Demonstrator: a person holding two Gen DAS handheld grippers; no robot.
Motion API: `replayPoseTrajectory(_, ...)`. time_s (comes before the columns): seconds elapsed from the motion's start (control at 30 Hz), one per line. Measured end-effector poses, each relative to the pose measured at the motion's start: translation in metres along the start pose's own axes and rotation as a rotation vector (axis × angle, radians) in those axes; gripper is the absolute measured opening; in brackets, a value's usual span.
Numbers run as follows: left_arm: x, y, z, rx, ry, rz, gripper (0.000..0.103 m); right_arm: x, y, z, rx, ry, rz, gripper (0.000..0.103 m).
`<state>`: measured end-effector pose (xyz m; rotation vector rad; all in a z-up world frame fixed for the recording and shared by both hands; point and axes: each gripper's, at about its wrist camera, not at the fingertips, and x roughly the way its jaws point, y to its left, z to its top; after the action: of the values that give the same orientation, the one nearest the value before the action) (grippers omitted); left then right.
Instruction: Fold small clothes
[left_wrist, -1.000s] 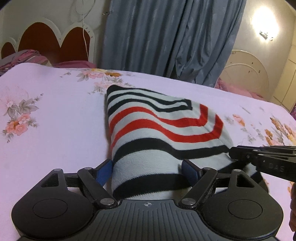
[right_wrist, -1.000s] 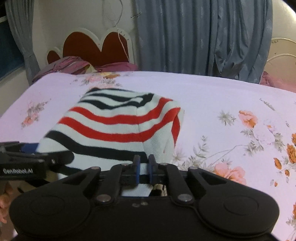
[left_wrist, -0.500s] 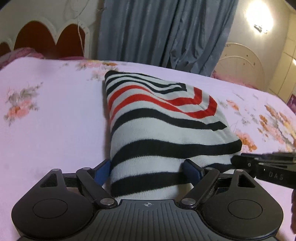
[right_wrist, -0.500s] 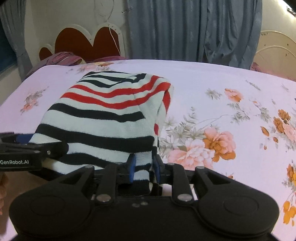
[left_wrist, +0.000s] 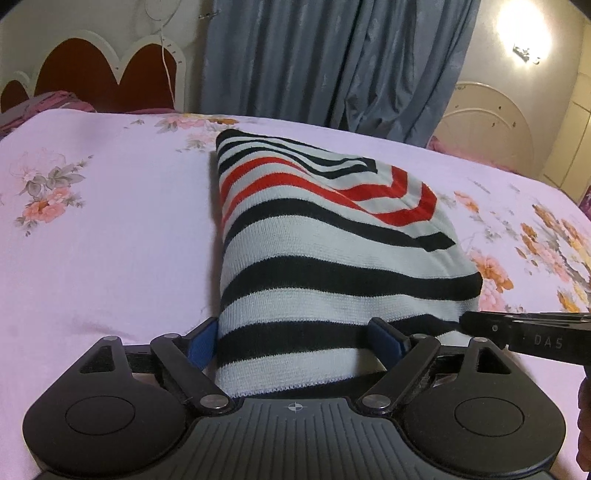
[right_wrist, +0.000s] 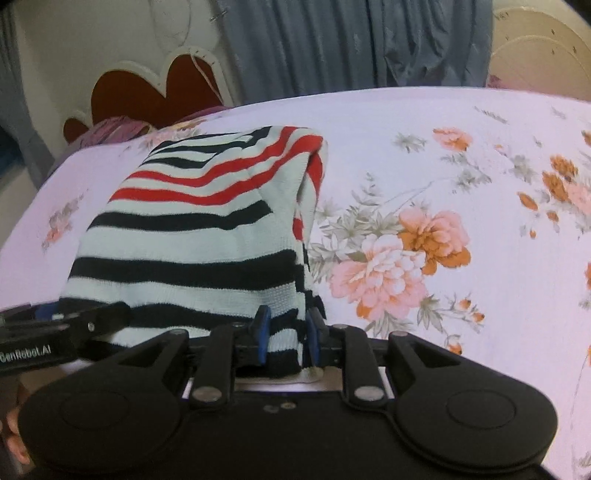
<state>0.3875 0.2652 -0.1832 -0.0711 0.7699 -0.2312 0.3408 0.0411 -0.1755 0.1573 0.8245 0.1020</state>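
A knitted garment (left_wrist: 314, 258) with white, black and red stripes lies folded on the pink floral bed sheet (left_wrist: 110, 258), its near end raised at both grippers. My left gripper (left_wrist: 291, 339) straddles that near edge. Its jaws are opening, and the cloth lies between the blue pads (left_wrist: 201, 343) without being pinched. The right gripper's fingers (left_wrist: 517, 332) reach in from the right at the garment's corner. In the right wrist view my right gripper (right_wrist: 284, 332) is shut on a bunched corner of the garment (right_wrist: 192, 236). The left gripper's fingers (right_wrist: 92, 317) show at the left edge.
A white and dark red headboard (left_wrist: 110, 74) and crumpled pink bedding (left_wrist: 48, 101) lie at the bed's far left. Grey curtains (left_wrist: 314, 62) hang behind the bed. A cream rounded bed frame (left_wrist: 487, 136) stands at the far right. Floral sheet (right_wrist: 480, 166) spreads to the garment's right.
The left jaws have spread a little wider around the cloth. The right gripper has sunk, rolled and holds a thicker bunch of fabric. The garment now lies lower on the sheet.
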Motion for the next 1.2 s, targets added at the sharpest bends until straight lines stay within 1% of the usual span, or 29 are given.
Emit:
replayPoseTrajectory(0.03, 0.0, -0.001, 0.0, 0.001, 0.004, 0.008, 0.093, 0.0, -0.001, 0.0, 0.004, 0.001, 0.005, 0.02)
replayPoseTrajectory(0.07, 0.0, -0.003, 0.001, 0.001, 0.016, 0.02, 0.099, 0.0, -0.002, 0.001, 0.009, 0.0, 0.01, 0.021)
replayPoseTrajectory(0.1, 0.0, -0.004, 0.001, -0.003, 0.027, 0.028, 0.101, -0.002, -0.003, 0.002, 0.013, -0.002, 0.015, 0.021)
replayPoseTrajectory(0.13, 0.0, -0.005, 0.001, -0.008, 0.033, 0.033, 0.102, -0.003, -0.003, 0.002, 0.02, -0.004, 0.015, 0.024)
replayPoseTrajectory(0.17, 0.0, -0.006, 0.001, -0.017, 0.04, 0.035, 0.102, -0.005, -0.004, 0.003, 0.029, -0.001, 0.012, 0.031)
replayPoseTrajectory(0.23, -0.001, -0.009, 0.001, -0.038, 0.057, 0.043, 0.102, -0.01, -0.006, 0.005, 0.055, 0.004, 0.016, 0.039)
replayPoseTrajectory(0.27, -0.002, -0.011, 0.001, -0.044, 0.063, 0.052, 0.102, -0.012, -0.008, 0.006, 0.065, 0.002, 0.019, 0.047)
replayPoseTrajectory(0.33, -0.004, -0.016, 0.001, -0.048, 0.081, 0.085, 0.103, -0.017, -0.01, 0.007, 0.074, 0.001, 0.012, 0.056)
replayPoseTrajectory(0.43, -0.009, -0.023, 0.002, -0.059, 0.116, 0.149, 0.103, -0.027, -0.012, 0.008, 0.06, -0.011, 0.006, 0.058)
replayPoseTrajectory(0.5, -0.016, -0.028, 0.003, -0.057, 0.123, 0.199, 0.103, -0.036, -0.013, 0.008, 0.062, -0.022, 0.014, 0.059)
replayPoseTrajectory(0.6, -0.036, -0.038, 0.002, -0.03, 0.092, 0.278, 0.103, -0.054, -0.012, 0.006, 0.051, -0.036, 0.045, 0.063)
replayPoseTrajectory(0.73, -0.075, -0.05, -0.002, -0.025, 0.029, 0.322, 0.103, -0.083, -0.011, -0.002, 0.007, -0.046, 0.076, 0.071)
replayPoseTrajectory(0.83, -0.111, -0.064, -0.008, -0.009, -0.01, 0.375, 0.103, -0.105, -0.011, -0.013, -0.017, -0.042, 0.107, 0.072)
replayPoseTrajectory(0.93, -0.146, -0.074, -0.014, 0.007, -0.062, 0.353, 0.103, -0.128, -0.011, -0.025, -0.043, -0.04, 0.133, 0.073)
replayPoseTrajectory(0.97, -0.159, -0.078, -0.017, 0.009, -0.079, 0.362, 0.103, -0.136, -0.01, -0.028, -0.053, -0.042, 0.143, 0.073)
replayPoseTrajectory(1.03, -0.184, -0.085, -0.022, 0.018, -0.091, 0.373, 0.103, -0.156, -0.009, -0.038, -0.076, -0.058, 0.164, 0.075)
replayPoseTrajectory(1.1, -0.205, -0.092, -0.027, 0.039, -0.089, 0.359, 0.103, -0.177, -0.008, -0.046, -0.103, -0.078, 0.181, 0.076)
replayPoseTrajectory(1.13, -0.216, -0.095, -0.031, 0.047, -0.094, 0.342, 0.103, -0.188, -0.007, -0.05, -0.117, -0.091, 0.18, 0.078)
replayPoseTrajectory(1.2, -0.241, -0.101, -0.04, 0.037, -0.135, 0.329, 0.103, -0.211, -0.004, -0.058, -0.155, -0.119, 0.166, 0.079)
